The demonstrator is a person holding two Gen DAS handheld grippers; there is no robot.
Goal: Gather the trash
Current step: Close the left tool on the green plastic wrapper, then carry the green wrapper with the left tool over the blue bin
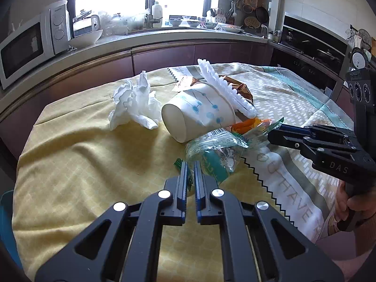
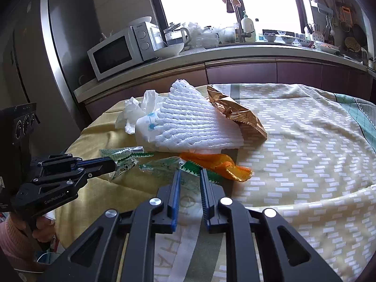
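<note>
Two grippers angled down, left gripper (image 1: 190, 168) pinching green wrapper (image 1: 215, 150), right gripper (image 2: 189, 176) pinching another.

Soft matt yellow cloth table cover (image 1: 82, 164), crumpled white tissue paper (image 1: 135, 103), smooth paper cup with blue dots (image 1: 199, 115), ridgy white foam net (image 2: 195, 122), shiny gold foil bag (image 2: 237, 115), glossy clear green-edged plastic wrappers (image 1: 216, 150).

Each camera sits close behind its own fingers, tilted down at the table (image 1: 70, 164); both face the counter (image 2: 211, 54); each sees the other gripper beside its fingers.
</note>
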